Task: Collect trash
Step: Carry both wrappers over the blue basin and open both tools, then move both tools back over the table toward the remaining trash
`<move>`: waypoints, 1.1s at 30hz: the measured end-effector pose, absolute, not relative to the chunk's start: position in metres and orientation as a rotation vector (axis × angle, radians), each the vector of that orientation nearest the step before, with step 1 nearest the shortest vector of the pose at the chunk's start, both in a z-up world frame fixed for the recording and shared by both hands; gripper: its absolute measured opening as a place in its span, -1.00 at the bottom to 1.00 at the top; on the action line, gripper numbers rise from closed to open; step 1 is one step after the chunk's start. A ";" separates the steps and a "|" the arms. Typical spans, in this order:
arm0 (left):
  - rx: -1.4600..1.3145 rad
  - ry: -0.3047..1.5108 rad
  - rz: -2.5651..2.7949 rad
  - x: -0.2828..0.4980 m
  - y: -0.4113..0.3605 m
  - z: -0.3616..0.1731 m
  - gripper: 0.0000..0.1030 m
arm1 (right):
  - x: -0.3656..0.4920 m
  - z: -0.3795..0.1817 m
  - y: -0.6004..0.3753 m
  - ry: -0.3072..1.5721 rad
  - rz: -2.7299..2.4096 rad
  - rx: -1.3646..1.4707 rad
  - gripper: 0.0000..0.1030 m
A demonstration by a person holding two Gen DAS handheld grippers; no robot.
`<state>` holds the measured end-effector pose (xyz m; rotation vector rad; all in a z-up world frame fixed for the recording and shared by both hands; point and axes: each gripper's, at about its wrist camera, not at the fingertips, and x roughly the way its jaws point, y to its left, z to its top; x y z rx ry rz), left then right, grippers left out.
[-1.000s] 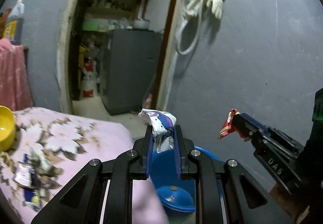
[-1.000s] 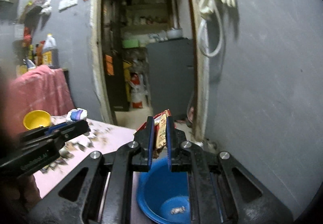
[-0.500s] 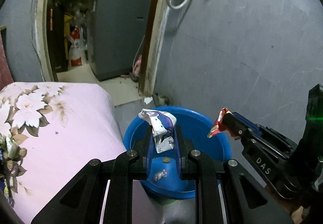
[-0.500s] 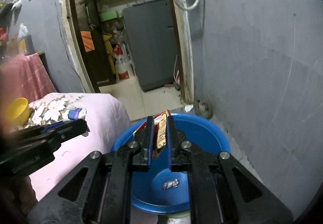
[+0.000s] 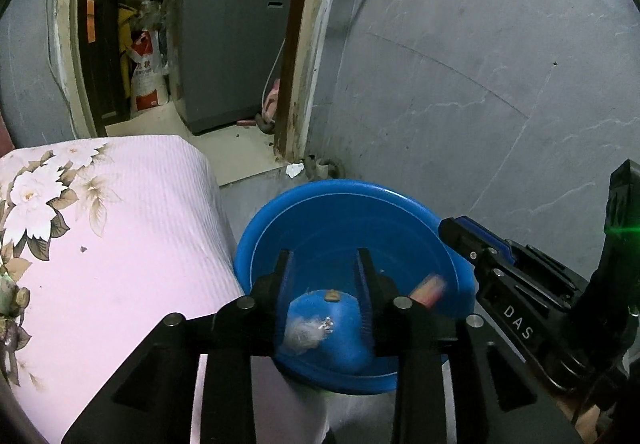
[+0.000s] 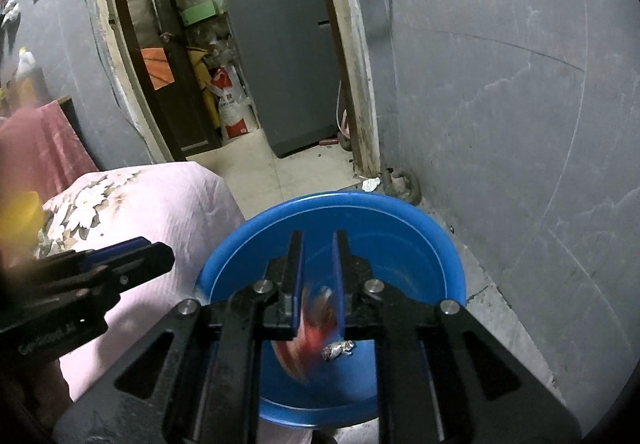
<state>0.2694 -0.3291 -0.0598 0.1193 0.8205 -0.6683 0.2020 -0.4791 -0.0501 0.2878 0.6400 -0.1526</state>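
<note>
Two grippers are hanging over the blue basin (image 5: 344, 203), placed so released trash falls inside. Left gripper (image 5: 325, 264): jaws just opening, standing apart, the white wrapper (image 5: 304, 332) dropping blurred below the fingers. Right gripper (image 6: 317, 264): jaws opening, apart, the red wrapper (image 6: 310, 328) slipping out, blurred. A foil scrap (image 6: 338, 350) is lying on the basin bottom. Beside the basin, a floral pink bed (image 5: 120, 244); grey floor and wall; beyond, a doorway with a grey appliance (image 6: 280, 55).

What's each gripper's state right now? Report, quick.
Left gripper: open, jaws have just been opening, nothing gripped; white wrapper dropping into the blue basin.
Right gripper: open, holding nothing; red wrapper falling into the basin.
</note>
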 end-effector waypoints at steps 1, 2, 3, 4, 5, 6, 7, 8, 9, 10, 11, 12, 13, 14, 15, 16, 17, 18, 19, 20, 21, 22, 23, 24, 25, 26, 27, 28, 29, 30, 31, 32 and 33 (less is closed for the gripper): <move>0.119 0.820 -0.666 0.270 -0.329 -0.060 -0.41 | 0.202 -0.051 -0.480 0.642 -0.153 0.290 0.07; 0.116 0.819 -0.664 0.271 -0.329 -0.059 -0.38 | 0.202 -0.051 -0.481 0.644 -0.154 0.293 0.07; 0.112 0.818 -0.661 0.272 -0.328 -0.059 -0.35 | 0.202 -0.050 -0.482 0.646 -0.156 0.296 0.07; 0.108 0.816 -0.658 0.272 -0.327 -0.058 -0.34 | 0.203 -0.049 -0.482 0.647 -0.157 0.296 0.08; 0.104 0.814 -0.656 0.270 -0.325 -0.056 -0.31 | 0.202 -0.048 -0.482 0.646 -0.159 0.297 0.08; 0.097 0.809 -0.650 0.269 -0.323 -0.055 -0.27 | 0.201 -0.046 -0.482 0.646 -0.162 0.296 0.08; 0.091 0.805 -0.644 0.268 -0.322 -0.052 -0.25 | 0.200 -0.044 -0.482 0.644 -0.164 0.294 0.09; 0.083 0.798 -0.636 0.268 -0.319 -0.050 -0.21 | 0.201 -0.042 -0.482 0.642 -0.166 0.292 0.12; 0.075 0.792 -0.629 0.267 -0.315 -0.048 -0.17 | 0.200 -0.040 -0.481 0.641 -0.170 0.287 0.17; 0.067 0.785 -0.623 0.266 -0.312 -0.045 -0.15 | 0.199 -0.037 -0.480 0.640 -0.173 0.284 0.19; 0.061 0.778 -0.617 0.266 -0.310 -0.041 -0.10 | 0.199 -0.036 -0.481 0.639 -0.173 0.282 0.24; 0.057 0.772 -0.609 0.266 -0.307 -0.038 -0.03 | 0.197 -0.032 -0.479 0.636 -0.174 0.281 0.30; 0.051 0.762 -0.600 0.265 -0.303 -0.035 0.02 | 0.197 -0.030 -0.479 0.635 -0.175 0.281 0.33; 0.047 0.755 -0.593 0.265 -0.300 -0.031 0.11 | 0.195 -0.027 -0.478 0.632 -0.177 0.281 0.40; 0.039 0.744 -0.582 0.264 -0.296 -0.028 0.18 | 0.194 -0.023 -0.477 0.628 -0.177 0.282 0.47; 0.033 0.735 -0.570 0.263 -0.291 -0.024 0.22 | 0.194 -0.021 -0.476 0.625 -0.175 0.283 0.52; 0.029 0.730 -0.561 0.263 -0.289 -0.021 0.31 | 0.192 -0.016 -0.474 0.620 -0.173 0.287 0.62; 0.023 0.722 -0.548 0.263 -0.284 -0.017 0.40 | 0.191 -0.013 -0.473 0.615 -0.171 0.289 0.73; 0.018 0.716 -0.538 0.263 -0.280 -0.014 0.43 | 0.190 -0.009 -0.470 0.609 -0.169 0.291 0.77; 0.012 0.708 -0.527 0.262 -0.275 -0.010 0.48 | 0.189 -0.004 -0.468 0.605 -0.167 0.289 0.84; 0.004 0.700 -0.515 0.262 -0.270 -0.007 0.53 | 0.188 0.000 -0.464 0.603 -0.166 0.284 0.89; -0.001 0.696 -0.505 0.262 -0.266 -0.004 0.55 | 0.187 0.004 -0.461 0.603 -0.168 0.279 0.92; -0.008 0.691 -0.492 0.260 -0.261 -0.001 0.59 | 0.186 0.007 -0.458 0.603 -0.168 0.277 0.99; -0.015 0.688 -0.482 0.259 -0.256 0.003 0.62 | 0.186 0.012 -0.454 0.604 -0.168 0.277 1.00; -0.022 0.682 -0.470 0.258 -0.250 0.007 0.63 | 0.185 0.014 -0.451 0.606 -0.168 0.278 1.00; -0.025 0.678 -0.462 0.257 -0.246 0.009 0.64 | 0.184 0.018 -0.447 0.607 -0.166 0.283 1.00; -0.027 0.672 -0.450 0.255 -0.240 0.013 0.65 | 0.184 0.022 -0.443 0.608 -0.162 0.288 1.00; -0.029 0.665 -0.439 0.253 -0.234 0.017 0.66 | 0.183 0.025 -0.438 0.609 -0.161 0.289 1.00; -0.029 0.657 -0.431 0.250 -0.230 0.019 0.66 | 0.183 0.028 -0.433 0.612 -0.161 0.286 1.00; -0.029 0.648 -0.422 0.247 -0.225 0.023 0.68 | 0.182 0.032 -0.429 0.614 -0.161 0.280 1.00; -0.030 0.638 -0.411 0.243 -0.219 0.026 0.70 | 0.182 0.035 -0.423 0.615 -0.160 0.271 1.00; -0.034 0.629 -0.402 0.241 -0.214 0.029 0.73 | 0.182 0.039 -0.418 0.616 -0.159 0.263 1.00; -0.037 0.620 -0.390 0.238 -0.208 0.032 0.76 | 0.181 0.042 -0.413 0.616 -0.158 0.255 1.00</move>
